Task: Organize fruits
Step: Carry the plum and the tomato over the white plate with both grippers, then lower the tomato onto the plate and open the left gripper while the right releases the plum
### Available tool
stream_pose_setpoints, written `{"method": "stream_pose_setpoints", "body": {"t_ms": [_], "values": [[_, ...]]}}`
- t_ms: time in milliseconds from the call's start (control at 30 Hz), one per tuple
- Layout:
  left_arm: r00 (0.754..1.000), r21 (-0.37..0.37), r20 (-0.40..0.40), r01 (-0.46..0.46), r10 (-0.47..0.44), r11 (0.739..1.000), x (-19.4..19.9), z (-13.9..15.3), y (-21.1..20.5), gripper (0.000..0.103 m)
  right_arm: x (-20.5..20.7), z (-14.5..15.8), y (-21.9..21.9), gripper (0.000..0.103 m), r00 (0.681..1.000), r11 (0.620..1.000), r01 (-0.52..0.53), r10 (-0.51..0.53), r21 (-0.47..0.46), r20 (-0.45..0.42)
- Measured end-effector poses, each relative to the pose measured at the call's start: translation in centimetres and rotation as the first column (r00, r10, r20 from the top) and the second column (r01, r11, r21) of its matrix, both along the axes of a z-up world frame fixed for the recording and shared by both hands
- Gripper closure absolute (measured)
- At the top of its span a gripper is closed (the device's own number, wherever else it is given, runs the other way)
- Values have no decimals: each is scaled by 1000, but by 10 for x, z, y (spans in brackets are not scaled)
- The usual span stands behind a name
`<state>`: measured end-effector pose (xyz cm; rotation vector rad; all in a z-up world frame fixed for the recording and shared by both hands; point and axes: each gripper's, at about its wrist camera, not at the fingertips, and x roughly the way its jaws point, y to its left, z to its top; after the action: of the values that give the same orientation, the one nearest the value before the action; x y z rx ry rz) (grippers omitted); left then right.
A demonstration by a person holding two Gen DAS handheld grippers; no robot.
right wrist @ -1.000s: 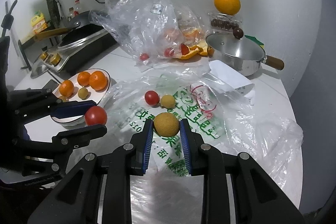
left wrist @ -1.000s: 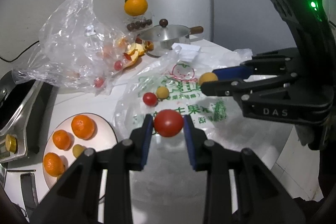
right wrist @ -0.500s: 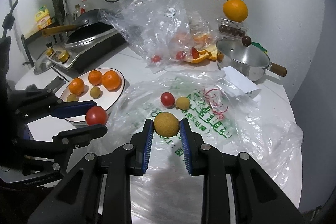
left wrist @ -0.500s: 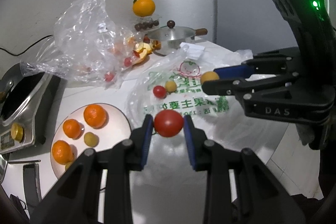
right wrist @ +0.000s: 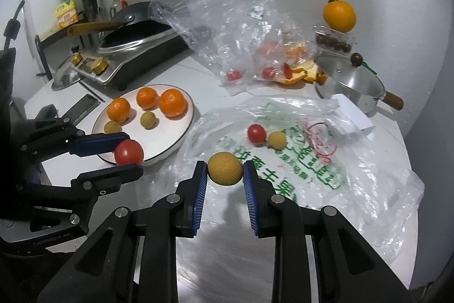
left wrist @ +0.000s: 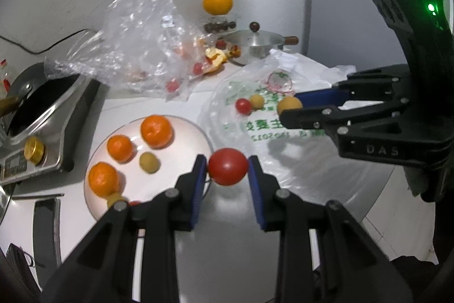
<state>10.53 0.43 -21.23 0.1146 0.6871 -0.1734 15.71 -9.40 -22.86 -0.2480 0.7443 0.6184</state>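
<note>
Tomato (left wrist: 227,166), pinched in the left gripper (left wrist: 227,172) at lower centre, hangs beside the plate (left wrist: 181,129); the right gripper (right wrist: 225,175) clamps a yellow fruit (right wrist: 225,168) above the bag (right wrist: 312,169), likely both plate-bound.

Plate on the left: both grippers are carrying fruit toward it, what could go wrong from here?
1. The plate already holds three oranges and small yellow fruits; a round tomato let go near its rim could roll off onto the table.
2. The left gripper and right gripper sit close together, so they may collide over the plate.
3. The yellow fruit is pinched only at its sides and could slip.
</note>
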Motion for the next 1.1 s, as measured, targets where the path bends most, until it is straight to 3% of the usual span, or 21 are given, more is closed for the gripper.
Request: {"method": "stream_pose_setpoints", "body": {"t_ms": [633, 1100], "values": [[997, -26, -24, -80, 79, 996, -5, -22, 63, 72, -5, -11, 68, 75, 996, 995, -84, 82, -51, -28], [996, -35, -50, -73, 71, 997, -1, -32, 78, 72, 0, -28, 105, 75, 989, 988, -138, 133, -65, -71]]}}
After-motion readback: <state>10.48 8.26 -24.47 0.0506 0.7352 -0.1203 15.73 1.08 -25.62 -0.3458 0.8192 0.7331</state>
